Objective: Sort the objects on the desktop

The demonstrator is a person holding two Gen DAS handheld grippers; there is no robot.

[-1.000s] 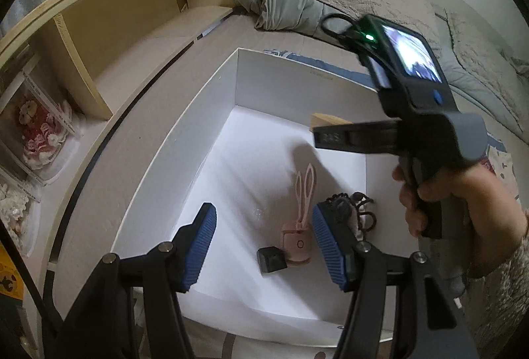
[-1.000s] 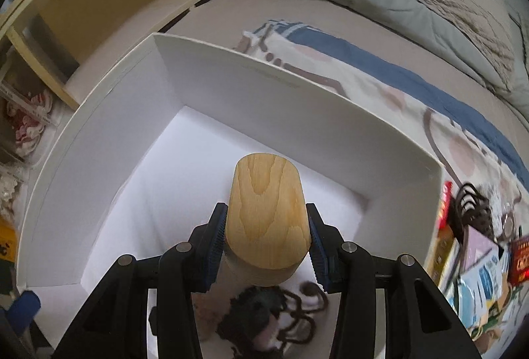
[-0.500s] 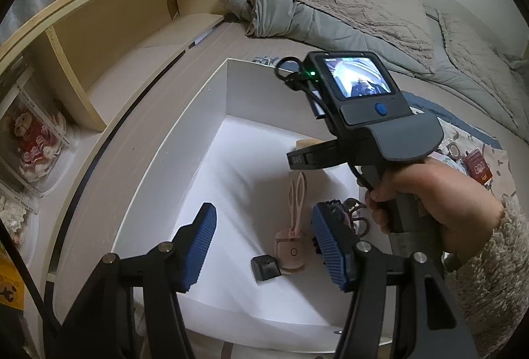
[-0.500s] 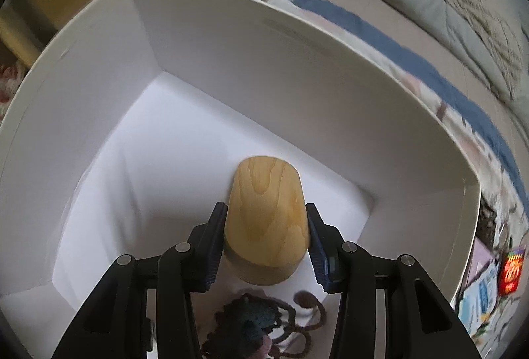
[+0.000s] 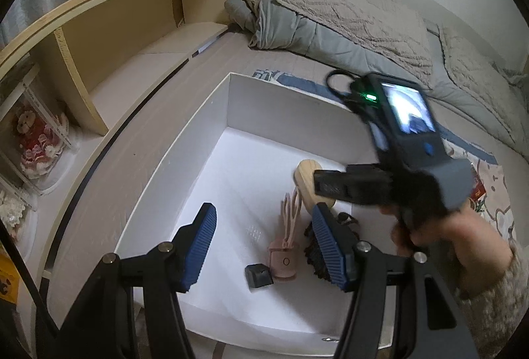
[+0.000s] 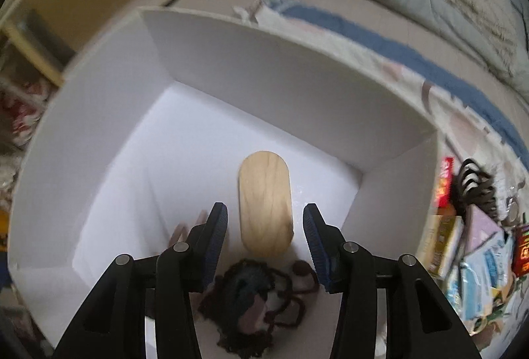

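Observation:
A rounded wooden block lies flat on the floor of the white box, toward its far right corner. My right gripper hovers over the block's near end, jaws open, with a gap on each side and neither pad touching the wood. In the left wrist view the block shows past the right gripper's body, held by a hand. My left gripper stands open above the box with nothing between its fingers.
Inside the box lie a pink rabbit-eared item, a small black cube and a dark knitted piece. Packets and cards are piled right of the box. A wooden shelf runs along the left; bedding lies behind.
The right gripper has let go of the wooden block, which now rests on the box floor, and has drawn back from it. The left gripper has barely moved.

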